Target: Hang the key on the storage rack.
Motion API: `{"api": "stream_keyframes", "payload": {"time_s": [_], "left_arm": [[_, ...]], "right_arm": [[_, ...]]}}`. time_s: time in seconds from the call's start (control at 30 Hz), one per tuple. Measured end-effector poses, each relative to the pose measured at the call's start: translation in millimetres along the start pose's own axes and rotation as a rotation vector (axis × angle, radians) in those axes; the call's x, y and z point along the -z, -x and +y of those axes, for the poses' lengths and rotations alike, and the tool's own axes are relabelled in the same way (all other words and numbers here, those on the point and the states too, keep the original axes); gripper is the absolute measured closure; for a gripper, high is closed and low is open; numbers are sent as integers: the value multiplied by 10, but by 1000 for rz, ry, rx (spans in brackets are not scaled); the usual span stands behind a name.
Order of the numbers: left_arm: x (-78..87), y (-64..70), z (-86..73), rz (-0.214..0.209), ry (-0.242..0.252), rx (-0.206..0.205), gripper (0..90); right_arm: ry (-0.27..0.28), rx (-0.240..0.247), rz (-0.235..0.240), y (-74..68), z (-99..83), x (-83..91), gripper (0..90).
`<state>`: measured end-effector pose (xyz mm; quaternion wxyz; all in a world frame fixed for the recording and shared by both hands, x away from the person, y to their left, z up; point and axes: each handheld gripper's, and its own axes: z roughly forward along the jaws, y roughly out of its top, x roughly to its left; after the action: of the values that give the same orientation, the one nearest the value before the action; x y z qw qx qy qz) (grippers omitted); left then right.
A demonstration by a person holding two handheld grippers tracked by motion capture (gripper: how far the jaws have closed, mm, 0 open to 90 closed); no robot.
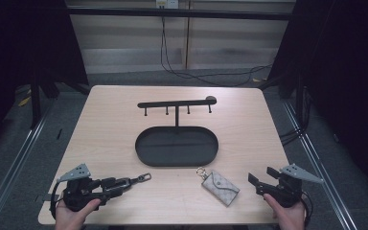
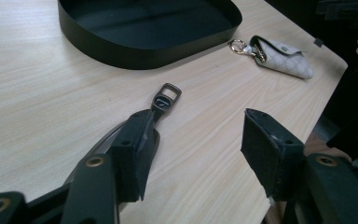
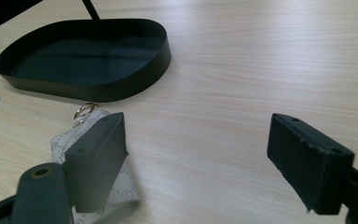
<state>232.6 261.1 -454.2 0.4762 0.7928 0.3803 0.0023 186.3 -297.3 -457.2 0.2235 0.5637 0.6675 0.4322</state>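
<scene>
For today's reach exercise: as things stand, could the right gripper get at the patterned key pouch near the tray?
Probably yes. The right gripper is open, and the key pouch lies flat on the table just beside it, with bare wood between. The black tray sits behind the pouch, not in the path.

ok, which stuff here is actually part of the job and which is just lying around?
In play:
black key fob, beside the open left gripper
patterned key pouch, near the open right gripper
black hook stand with its oval tray

Just about:
cables on the floor behind the table
</scene>
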Motion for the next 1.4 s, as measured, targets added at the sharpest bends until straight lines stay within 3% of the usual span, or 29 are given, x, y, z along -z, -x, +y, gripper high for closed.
{"api": "stream_keyframes", "payload": {"time_s": [0.07,0.23,0.5,0.7,0.8,0.87,0.93,1.03,1.17,1.37,1.4], "left_arm": [[-11,-23,1,-17,-17,12,412],[-20,-38,9,-8,-31,4,412],[-60,64,50,47,-87,-34,455],[-36,95,87,37,-79,-40,448],[-53,108,163,71,-78,-26,413],[-90,110,229,64,-87,-36,416],[-151,112,298,79,-115,-61,415],[-185,120,346,67,-151,-80,405],[-210,126,401,72,-175,-84,431],[-282,154,596,73,-238,-123,448],[-313,158,652,65,-268,-141,445]], "right_arm": [[-24,7,11,5,4,-19,204],[-53,19,27,-2,7,-53,204],[-55,27,36,-9,3,-39,208],[-60,50,49,-36,1,-38,213],[-63,48,51,-29,0,-45,225],[-72,44,65,-22,-1,-61,239],[-74,56,68,-34,-1,-67,239],[-77,56,68,-37,-1,-68,232],[-77,54,71,-35,-2,-64,231],[-77,53,66,-40,-4,-63,229],[-78,52,67,-40,-4,-62,228]]}}
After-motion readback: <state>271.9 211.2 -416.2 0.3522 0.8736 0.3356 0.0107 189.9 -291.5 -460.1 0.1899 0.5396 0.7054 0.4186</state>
